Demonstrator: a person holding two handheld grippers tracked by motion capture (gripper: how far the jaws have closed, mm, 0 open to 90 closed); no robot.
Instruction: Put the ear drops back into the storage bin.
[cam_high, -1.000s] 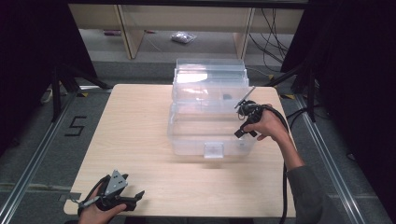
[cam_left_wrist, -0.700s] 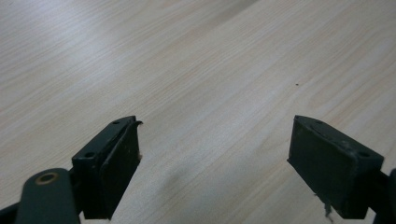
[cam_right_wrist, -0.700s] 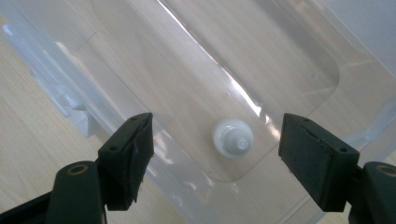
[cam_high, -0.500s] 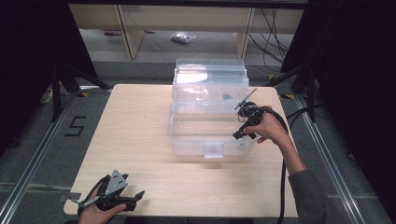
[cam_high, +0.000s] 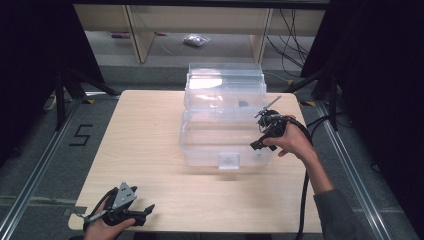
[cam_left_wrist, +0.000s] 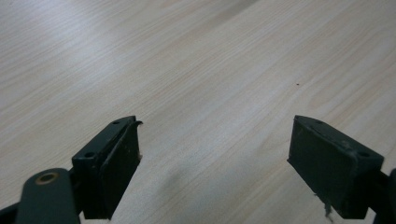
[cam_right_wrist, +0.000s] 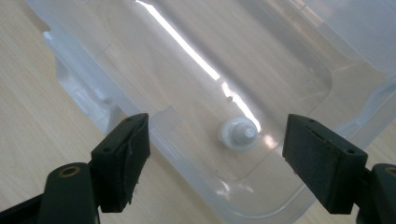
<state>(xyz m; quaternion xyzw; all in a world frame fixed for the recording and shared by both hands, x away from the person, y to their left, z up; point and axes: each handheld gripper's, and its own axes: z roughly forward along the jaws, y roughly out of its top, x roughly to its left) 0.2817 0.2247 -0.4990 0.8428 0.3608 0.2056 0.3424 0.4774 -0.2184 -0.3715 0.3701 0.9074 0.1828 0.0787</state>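
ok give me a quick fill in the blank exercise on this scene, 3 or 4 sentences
1. The right gripper hovers above the clear plastic ____, its lid standing open.
2. On the bin's floor, between the right gripper's jaws in its own view, lies a small ____ knob-like piece.
3. The left gripper rests on the wooden ____ near its front edge.
4. Both grippers' jaws stand ____.

Missing words: bin; white; table; open

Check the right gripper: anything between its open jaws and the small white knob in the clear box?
Nothing visible. In the right gripper view the right gripper is open above the clear box, lid up, and the white knob on the box floor sits between the jaws with open space above it.
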